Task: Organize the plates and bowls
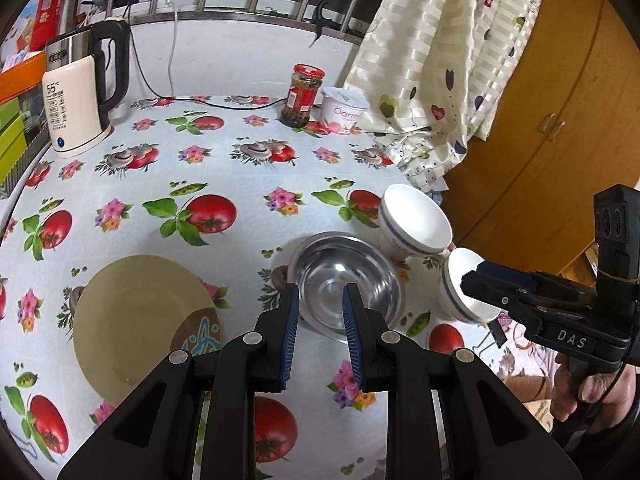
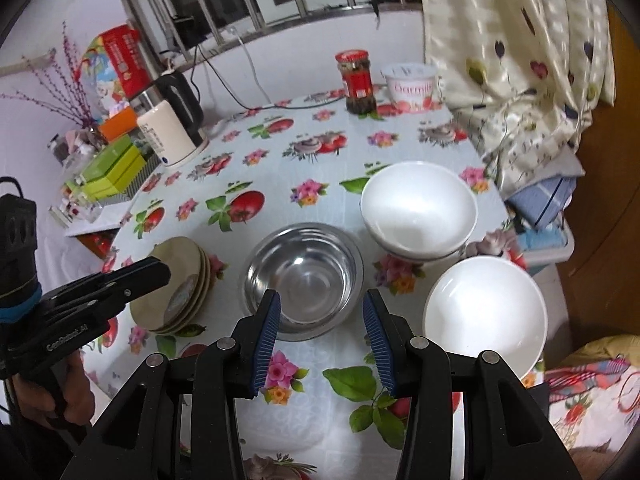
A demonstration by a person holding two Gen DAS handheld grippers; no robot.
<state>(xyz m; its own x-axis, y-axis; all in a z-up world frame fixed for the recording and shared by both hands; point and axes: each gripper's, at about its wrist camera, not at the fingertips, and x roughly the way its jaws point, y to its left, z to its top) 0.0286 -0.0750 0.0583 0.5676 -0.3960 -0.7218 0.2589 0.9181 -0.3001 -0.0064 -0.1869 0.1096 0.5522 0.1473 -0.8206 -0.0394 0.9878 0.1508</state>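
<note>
Hovering over the steel bowl (image 2: 304, 280) at mid-worktop (image 2: 320, 160) — right claw (image 2: 322, 336) and left claw (image 1: 320, 336) both apart, empty. Bowl looks light, stiff, slick — take it by the rim. White bowls (image 2: 420, 204) alongside: fragile.

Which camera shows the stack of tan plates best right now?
The right wrist view: the stack of tan plates shows its layered edges side-on. The left wrist view looks down on the plates, so only the top one shows, partly behind the gripper.
</note>
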